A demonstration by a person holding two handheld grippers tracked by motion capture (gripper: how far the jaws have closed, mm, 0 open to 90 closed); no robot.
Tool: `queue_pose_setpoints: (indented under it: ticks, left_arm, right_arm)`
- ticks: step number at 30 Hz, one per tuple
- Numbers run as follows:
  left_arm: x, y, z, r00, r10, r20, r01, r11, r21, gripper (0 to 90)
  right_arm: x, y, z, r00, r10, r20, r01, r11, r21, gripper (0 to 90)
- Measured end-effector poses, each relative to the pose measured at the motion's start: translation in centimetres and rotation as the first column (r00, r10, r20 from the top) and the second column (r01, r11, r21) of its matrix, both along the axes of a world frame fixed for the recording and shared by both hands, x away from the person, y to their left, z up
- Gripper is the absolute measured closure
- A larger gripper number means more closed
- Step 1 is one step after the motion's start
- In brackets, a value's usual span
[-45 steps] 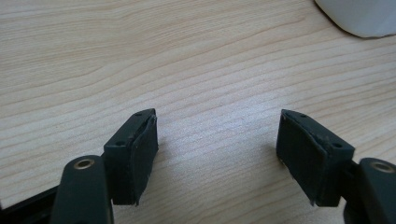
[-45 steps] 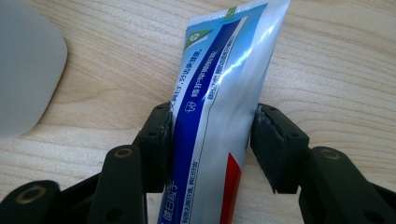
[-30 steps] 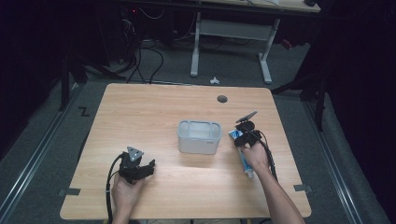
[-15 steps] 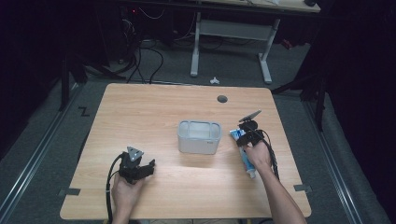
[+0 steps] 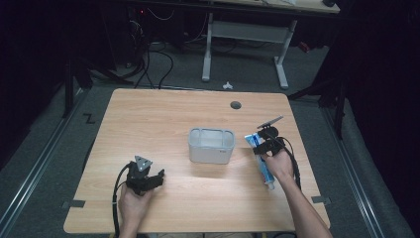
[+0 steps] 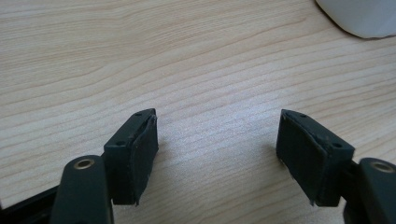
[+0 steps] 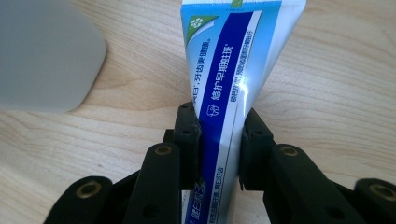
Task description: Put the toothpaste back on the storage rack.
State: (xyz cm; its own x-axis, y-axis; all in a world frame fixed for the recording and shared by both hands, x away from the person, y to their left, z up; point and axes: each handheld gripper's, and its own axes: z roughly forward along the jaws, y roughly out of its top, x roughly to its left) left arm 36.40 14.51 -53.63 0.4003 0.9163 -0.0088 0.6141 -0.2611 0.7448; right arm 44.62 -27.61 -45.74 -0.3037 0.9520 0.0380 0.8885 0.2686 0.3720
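Beside bin (image 5: 211, 145) | right gripper (image 7: 219, 140) clamps toothpaste tube (image 7: 229, 70) | left gripper (image 6: 217, 140) spread, idle | next: probably lift into bin

Light wooden table (image 5: 163, 119), round grommet hole (image 5: 236, 105) near far edge. Grey tub (image 5: 211, 145) standing mid-table; toothpaste tube (image 5: 264, 163) lying just right of tub.
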Motion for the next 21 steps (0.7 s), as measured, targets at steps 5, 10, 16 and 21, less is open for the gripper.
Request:
queue_pose_setpoints:
  ticks: [5, 10, 16, 21]
  left_arm:
    - [0.0, 0.0, 0.0, 1.0, 0.001, 0.0, -0.001, 1.0, 0.0, 29.9]
    - [0.0, 0.0, 0.0, 1.0, 0.001, 0.0, -0.001, 1.0, 0.0, 29.9]
    - [0.0, 0.0, 0.0, 1.0, 0.001, 0.0, -0.001, 1.0, 0.0, 29.9]
    - [0.0, 0.0, 0.0, 1.0, 0.001, 0.0, -0.001, 1.0, 0.0, 29.9]
  right_arm:
    - [-0.5, -0.4, 1.2, 0.9993, 0.008, 0.036, -0.009, 1.0, 0.028, 73.1]
    - [-1.0, -0.5, 1.9, 0.9976, 0.025, 0.065, -0.029, 0.998, 0.049, 73.1]
    - [-1.3, -0.4, 2.3, 0.9949, 0.041, 0.092, -0.046, 0.997, 0.054, 72.9]
    - [-1.6, -0.4, 2.7, 0.9919, 0.049, 0.117, -0.058, 0.995, 0.075, 72.8]
